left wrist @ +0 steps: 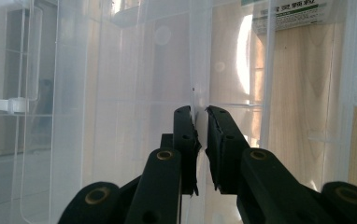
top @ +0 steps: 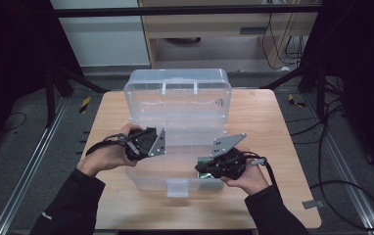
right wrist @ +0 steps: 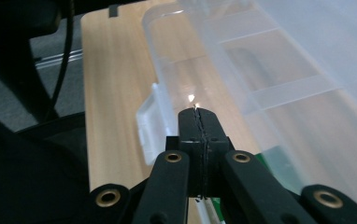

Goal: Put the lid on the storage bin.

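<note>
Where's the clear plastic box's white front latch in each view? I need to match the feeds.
High view: white latch at bottom centre, on the clear box front wall.
Left gripper view: not in it.
Right gripper view: latch left of centre, beside the jaws.
Shared landmark: the wooden table.

A light wooden table carries one clear plastic storage box, lid raised.
</note>
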{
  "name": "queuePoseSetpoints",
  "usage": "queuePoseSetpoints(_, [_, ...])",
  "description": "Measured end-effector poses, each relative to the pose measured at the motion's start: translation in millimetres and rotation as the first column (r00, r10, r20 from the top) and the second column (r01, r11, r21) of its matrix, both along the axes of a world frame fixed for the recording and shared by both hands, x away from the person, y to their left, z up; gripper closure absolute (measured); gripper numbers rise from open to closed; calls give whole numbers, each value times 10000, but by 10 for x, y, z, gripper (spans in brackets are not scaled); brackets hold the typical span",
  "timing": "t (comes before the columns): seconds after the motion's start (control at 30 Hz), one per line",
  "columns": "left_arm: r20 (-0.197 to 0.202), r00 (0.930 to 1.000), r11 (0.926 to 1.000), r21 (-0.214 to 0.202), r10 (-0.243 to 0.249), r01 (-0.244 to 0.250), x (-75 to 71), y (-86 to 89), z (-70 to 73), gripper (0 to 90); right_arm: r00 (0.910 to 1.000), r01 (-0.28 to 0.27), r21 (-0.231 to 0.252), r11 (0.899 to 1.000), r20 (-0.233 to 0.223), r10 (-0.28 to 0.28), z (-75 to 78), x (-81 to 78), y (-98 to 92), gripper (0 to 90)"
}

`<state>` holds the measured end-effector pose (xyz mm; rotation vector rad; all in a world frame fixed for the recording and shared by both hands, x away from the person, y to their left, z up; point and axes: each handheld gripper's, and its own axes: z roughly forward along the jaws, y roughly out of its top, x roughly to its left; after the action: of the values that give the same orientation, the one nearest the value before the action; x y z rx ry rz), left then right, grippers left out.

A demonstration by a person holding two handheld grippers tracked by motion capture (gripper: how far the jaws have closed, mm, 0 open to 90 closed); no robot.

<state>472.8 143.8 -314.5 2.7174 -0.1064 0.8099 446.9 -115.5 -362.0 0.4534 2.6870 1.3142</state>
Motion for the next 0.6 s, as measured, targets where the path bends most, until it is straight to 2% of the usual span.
queuePoseSetpoints(0.17, [-18, 10000, 10000, -11, 0, 0, 2, -1, 0, 815, 9991, 415, 794, 9960, 59, -421, 64, 25, -101, 900])
queuePoseSetpoints(0.33, [-43, 10000, 10000, -29, -5, 5, 3, -2, -1, 815, 9962, 823, 1720, 9817, 155, -862, 151, 55, -196, 900])
queuePoseSetpoints(0.43, [-46, 10000, 10000, -28, -2, 2, 0, -1, -3, 816, 9871, 1472, 2369, 9603, 264, -1579, 189, 94, -267, 900])
queuePoseSetpoints(0.5, [-81, 10000, 10000, -42, -6, 6, 0, 0, -3, 816, 9815, 1746, 2639, 9486, 298, -1889, 210, 117, -306, 900])
queuePoseSetpoints(0.57, [-112, 9999, 10000, -11, -11, 11, -1, 2, -1, 816, 9760, 1983, 2977, 9338, 276, -2160, 233, 145, -347, 900])
queuePoseSetpoints(0.6, [-108, 9999, 10000, -45, -27, 27, 0, 2, -4, 816, 9725, 2125, 3213, 9228, 223, -2317, 244, 166, -374, 900])
